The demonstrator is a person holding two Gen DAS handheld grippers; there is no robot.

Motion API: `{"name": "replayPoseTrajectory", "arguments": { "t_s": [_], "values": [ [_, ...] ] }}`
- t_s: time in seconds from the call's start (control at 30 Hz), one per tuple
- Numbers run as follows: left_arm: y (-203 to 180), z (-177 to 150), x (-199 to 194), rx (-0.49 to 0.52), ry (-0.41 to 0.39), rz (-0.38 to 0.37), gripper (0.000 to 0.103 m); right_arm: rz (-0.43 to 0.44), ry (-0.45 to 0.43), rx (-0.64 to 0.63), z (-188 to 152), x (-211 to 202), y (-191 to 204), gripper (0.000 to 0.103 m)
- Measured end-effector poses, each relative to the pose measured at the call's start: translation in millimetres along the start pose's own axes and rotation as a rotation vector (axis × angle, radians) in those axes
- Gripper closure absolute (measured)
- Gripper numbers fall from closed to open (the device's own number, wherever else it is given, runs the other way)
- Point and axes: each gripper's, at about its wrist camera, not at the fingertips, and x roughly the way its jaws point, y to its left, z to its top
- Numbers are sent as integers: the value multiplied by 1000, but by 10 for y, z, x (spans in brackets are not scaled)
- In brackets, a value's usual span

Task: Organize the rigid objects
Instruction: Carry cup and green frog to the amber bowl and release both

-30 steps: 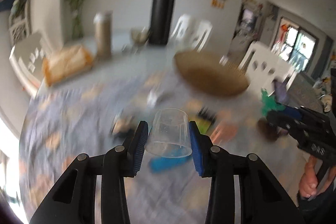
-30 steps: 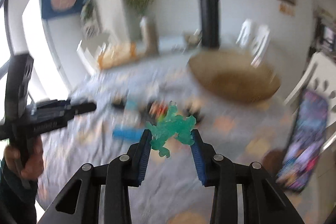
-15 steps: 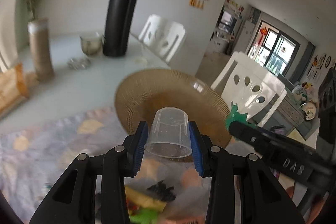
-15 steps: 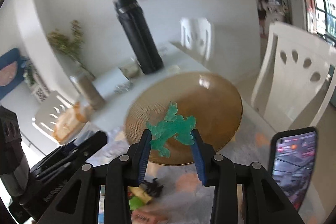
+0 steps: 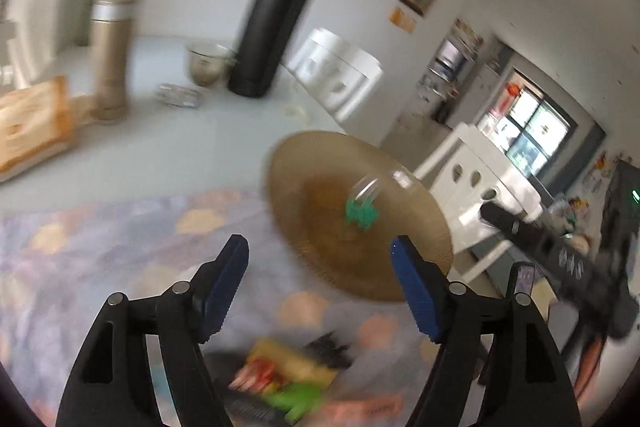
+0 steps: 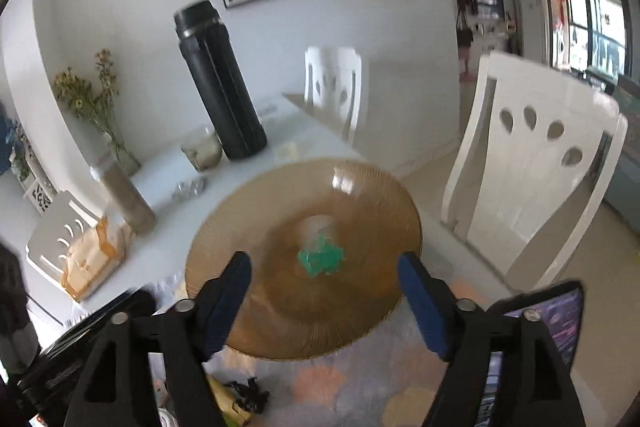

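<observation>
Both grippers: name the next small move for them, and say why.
Probably pull both back from the brown plate toward the leftover toys on the patterned cloth. The left gripper and right gripper have just been opening, nothing between their fingers; the clear cup and green toy now lie on the plate.

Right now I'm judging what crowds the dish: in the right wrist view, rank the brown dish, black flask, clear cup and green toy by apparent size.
1. brown dish
2. black flask, farther off
3. clear cup and green toy: alike, blurred, unranked.
</observation>
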Motion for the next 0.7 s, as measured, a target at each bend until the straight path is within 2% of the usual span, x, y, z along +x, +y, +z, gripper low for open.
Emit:
{"name": "replayPoseTrajectory", "arguments": {
  "t_s": [0.03, 0.1, 0.13, 0.2, 0.33, 0.47, 0.53, 0.63, 0.7],
  "values": [
    [55, -27, -102, 1, -13, 40, 31, 3, -11, -1, 15, -18, 32, 16],
    [186, -219, -405, 15, -43, 182, 31, -2, -40, -21, 42, -35, 153, 15],
    [252, -294, -492, 19, -48, 225, 31, -13, -47, -42, 55, -8, 217, 14],
    [441, -556, -709, -1, -53, 327, 31, -41, -23, -95, 66, 185, 385, 7],
    [838, -953, -906, -79, -48, 432, 31, -138, -6, -171, -1, 663, 576, 7],
    [1101, -1189, -822, -132, -28, 469, 31, -321, -46, -257, -87, 1041, 645, 7],
    [1163, -1191, -761, -149, 8, 489, 31, -390, -62, -280, -81, 1157, 635, 7],
    [1109, -1185, -798, -99, -15, 489, 31, -402, -82, -274, -2, 1218, 594, 7],
    [1047, -1178, -800, -69, -23, 507, 31, -397, -24, -269, 37, 1339, 563, 7]
  ]
}}
